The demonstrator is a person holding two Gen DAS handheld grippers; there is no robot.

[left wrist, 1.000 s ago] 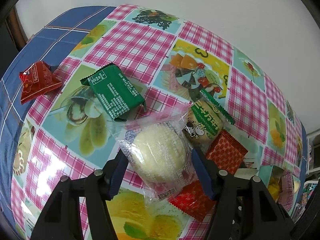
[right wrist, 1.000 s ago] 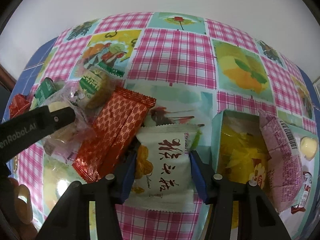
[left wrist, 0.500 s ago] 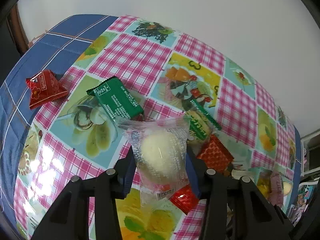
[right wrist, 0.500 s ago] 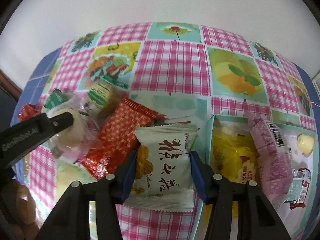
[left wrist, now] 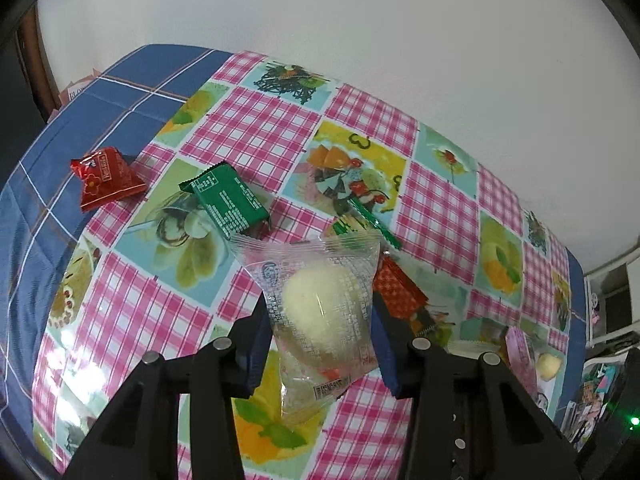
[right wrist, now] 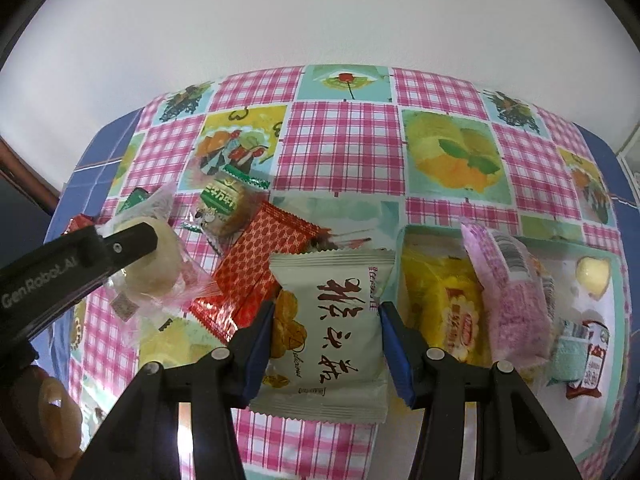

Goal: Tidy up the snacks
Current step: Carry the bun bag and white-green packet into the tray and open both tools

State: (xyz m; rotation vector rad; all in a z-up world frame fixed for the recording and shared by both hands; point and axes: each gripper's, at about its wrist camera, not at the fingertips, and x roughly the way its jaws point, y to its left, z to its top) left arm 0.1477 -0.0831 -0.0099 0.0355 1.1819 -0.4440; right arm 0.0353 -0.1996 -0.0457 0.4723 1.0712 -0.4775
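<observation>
My left gripper (left wrist: pixel 320 332) is shut on a clear-wrapped pale round bun (left wrist: pixel 320 304) and holds it above the table. It also shows at the left of the right wrist view (right wrist: pixel 154 256). My right gripper (right wrist: pixel 326 328) is shut on a pale green snack packet (right wrist: pixel 328 332) with dark red characters, raised just left of the teal box (right wrist: pixel 404 236). The box holds a yellow packet (right wrist: pixel 440 300), a pink packet (right wrist: pixel 508 288) and small sweets.
On the checked tablecloth (left wrist: pixel 248 128) lie a red triangular packet (left wrist: pixel 106 178), a dark green packet (left wrist: pixel 228 204), a green-labelled cake (right wrist: pixel 224 208) and an orange-red packet (right wrist: pixel 260 264). A white wall stands behind. The blue cloth edge (left wrist: pixel 48 168) runs along the left.
Both grippers have risen with their packets, so the table looks farther away. The bun has lifted clear of the pile. The pale green packet sits higher beside the box.
</observation>
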